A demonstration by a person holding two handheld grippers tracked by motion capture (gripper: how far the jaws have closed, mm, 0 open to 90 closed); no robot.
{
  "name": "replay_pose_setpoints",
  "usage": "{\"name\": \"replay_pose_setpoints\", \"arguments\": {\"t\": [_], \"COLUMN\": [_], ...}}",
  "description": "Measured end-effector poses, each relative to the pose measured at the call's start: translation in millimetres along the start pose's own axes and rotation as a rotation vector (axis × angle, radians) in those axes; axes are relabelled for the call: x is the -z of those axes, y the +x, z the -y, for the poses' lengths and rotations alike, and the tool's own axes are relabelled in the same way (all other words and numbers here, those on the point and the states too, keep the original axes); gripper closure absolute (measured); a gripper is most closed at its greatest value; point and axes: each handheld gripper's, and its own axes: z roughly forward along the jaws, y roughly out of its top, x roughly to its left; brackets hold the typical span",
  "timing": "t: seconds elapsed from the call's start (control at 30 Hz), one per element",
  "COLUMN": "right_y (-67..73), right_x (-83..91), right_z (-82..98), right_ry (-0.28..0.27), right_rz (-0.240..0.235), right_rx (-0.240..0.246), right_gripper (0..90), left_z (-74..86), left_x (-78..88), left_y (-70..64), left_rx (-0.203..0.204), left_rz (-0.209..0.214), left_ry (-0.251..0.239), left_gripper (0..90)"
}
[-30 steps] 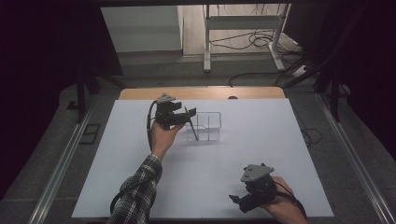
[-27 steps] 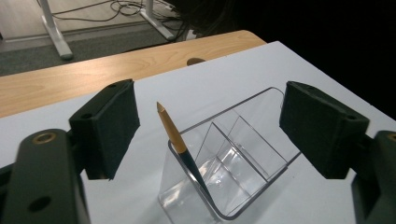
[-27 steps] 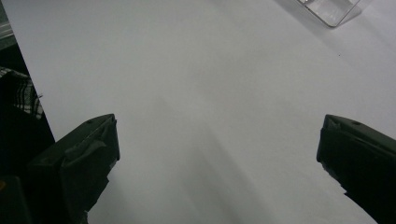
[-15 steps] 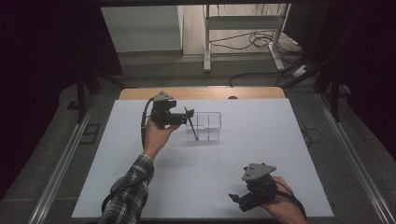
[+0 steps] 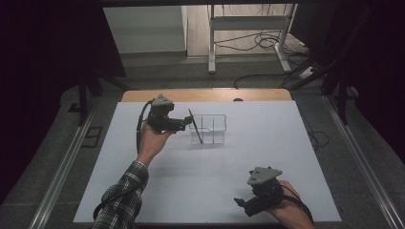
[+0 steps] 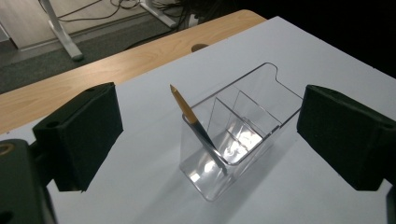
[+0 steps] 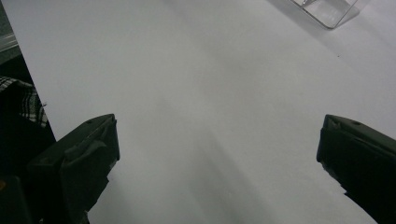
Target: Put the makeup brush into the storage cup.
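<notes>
Pencil (image 6: 196, 126) is seen leaning tilted in the clear organizer (image 6: 243, 140), just ahead of the released, just-opened left gripper (image 6: 205, 140), while the right gripper (image 7: 217, 158) is held open well apart.

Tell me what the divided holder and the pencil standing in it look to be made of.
The holder: clear, glossy plastic, probably acrylic; the white table shows through its walls and the edges catch bright glints. The pencil: apparently wood, with a tan matte upper part; its lower shaft looks dark grey, perhaps painted.
</notes>
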Motion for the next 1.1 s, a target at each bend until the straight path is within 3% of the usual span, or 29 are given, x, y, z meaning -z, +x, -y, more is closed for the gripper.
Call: {"name": "replay_pose_setpoints", "arguments": {"t": [0.5, 1.1], "right_y": [-1.0, -0.9], "right_x": [-0.4, -1.2], "right_z": [-0.1, 0.4], "right_ry": [-0.007, -0.001], "right_rz": [0.005, 0.003], "right_rx": [-0.005, -0.016], "right_gripper": [0.0, 0.0], "left_z": [9.4, 27.5], "left_x": [19.5, 33.0], "left_y": [-9.2, -18.9], "left_rx": [-0.035, -0.050], "left_rz": [-0.019, 0.011], "left_ry": [0.022, 0.032], "left_gripper": [6.4, 4.4]}}
